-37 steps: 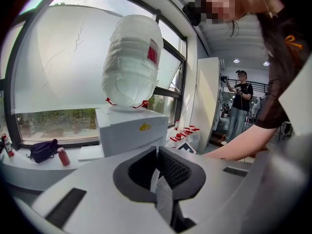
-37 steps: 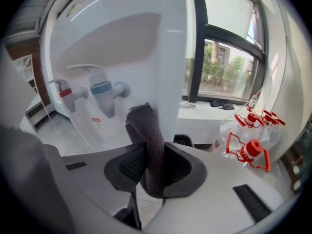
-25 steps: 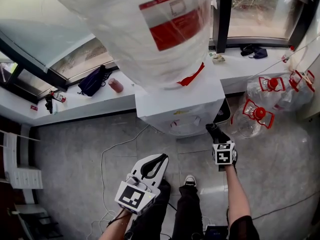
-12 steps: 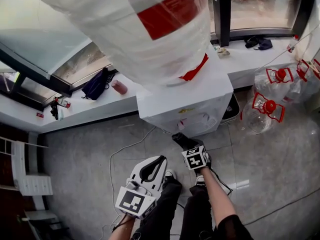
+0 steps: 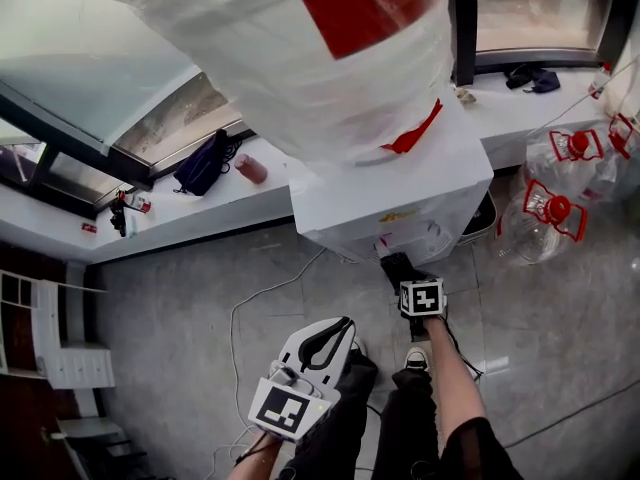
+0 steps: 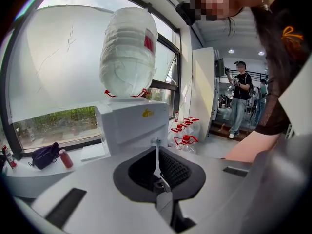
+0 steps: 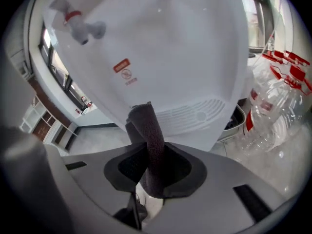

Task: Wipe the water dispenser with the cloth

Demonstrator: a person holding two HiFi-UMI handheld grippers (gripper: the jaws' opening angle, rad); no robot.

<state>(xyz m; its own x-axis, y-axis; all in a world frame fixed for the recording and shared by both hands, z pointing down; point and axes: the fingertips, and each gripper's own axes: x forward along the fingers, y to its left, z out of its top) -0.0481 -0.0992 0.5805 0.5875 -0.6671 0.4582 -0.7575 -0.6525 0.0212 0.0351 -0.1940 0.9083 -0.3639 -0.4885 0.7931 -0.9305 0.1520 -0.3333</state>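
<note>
Two grippers show in the head view. The left gripper (image 5: 338, 330) hangs low above the grey floor (image 5: 170, 308), well short of the water dispenser (image 5: 400, 193), which lies ahead of it and to its right. The right gripper (image 5: 410, 280) is up at the dispenser's lower front, with the dark cloth (image 5: 396, 265) sticking out ahead of its marker cube. A big water bottle (image 5: 290, 48) wrapped in white plastic sits on top of the dispenser. Empty bottles (image 5: 550, 213) with red caps stand further right of this gripper.

In the left gripper view, the jaws are pressed together with nothing between them. The water dispenser (image 6: 134, 126) stands straight ahead, well apart, and its bottle (image 6: 127, 52) rises above. A person (image 6: 240, 99) stands far off to the right.

In the right gripper view, the jaws are clamped on the cloth (image 7: 150, 147), which rises from them as a rolled strip. Its free end looks to rest against the white front of the dispenser (image 7: 185, 57), beside the vent slots (image 7: 195, 113). A tap (image 7: 80, 27) with a red ring is up and to the left.
</note>
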